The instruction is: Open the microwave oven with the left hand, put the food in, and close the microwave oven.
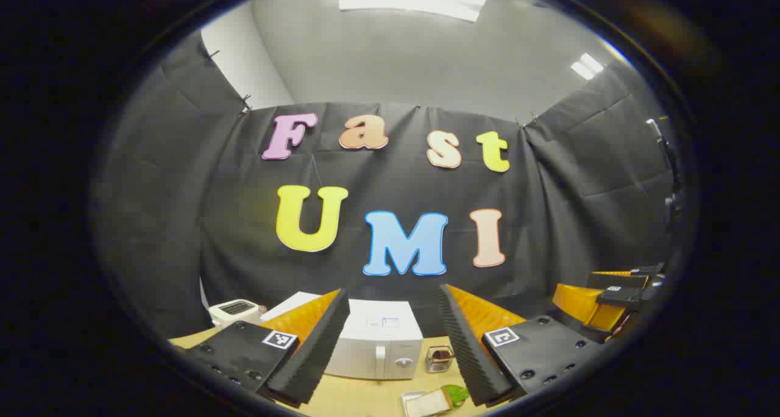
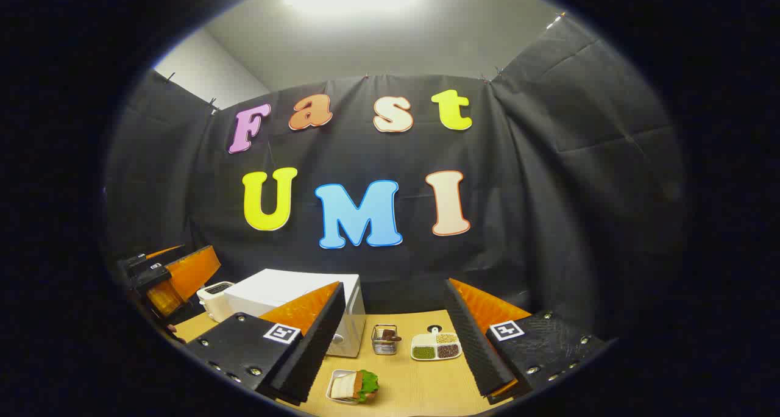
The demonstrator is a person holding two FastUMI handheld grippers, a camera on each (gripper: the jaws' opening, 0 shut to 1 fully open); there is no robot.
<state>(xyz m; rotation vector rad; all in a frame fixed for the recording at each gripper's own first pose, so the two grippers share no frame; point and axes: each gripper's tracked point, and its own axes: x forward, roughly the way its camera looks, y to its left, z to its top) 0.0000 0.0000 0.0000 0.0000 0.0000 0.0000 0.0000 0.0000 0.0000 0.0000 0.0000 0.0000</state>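
A white microwave oven [image 1: 378,344] stands on the wooden table [image 1: 365,399] with its door closed, straight ahead of my left gripper [image 1: 393,301], which hangs open and empty above the table. Nearer, a sandwich with lettuce [image 1: 434,400] lies on a small plate. In the right gripper view the sandwich [image 2: 353,385] lies low between the fingers of my right gripper [image 2: 394,292], also open and empty, with the microwave [image 2: 286,295] to its left. Each gripper shows at the edge of the other's view: the right one [image 1: 609,301], the left one [image 2: 173,274].
A small wire basket [image 2: 384,339] stands just right of the microwave. A white divided dish [image 2: 436,346] with beans and grains lies farther right. A white toaster [image 2: 213,295] stands left of the microwave. Black cloth walls close the booth behind and beside the table [image 2: 420,386].
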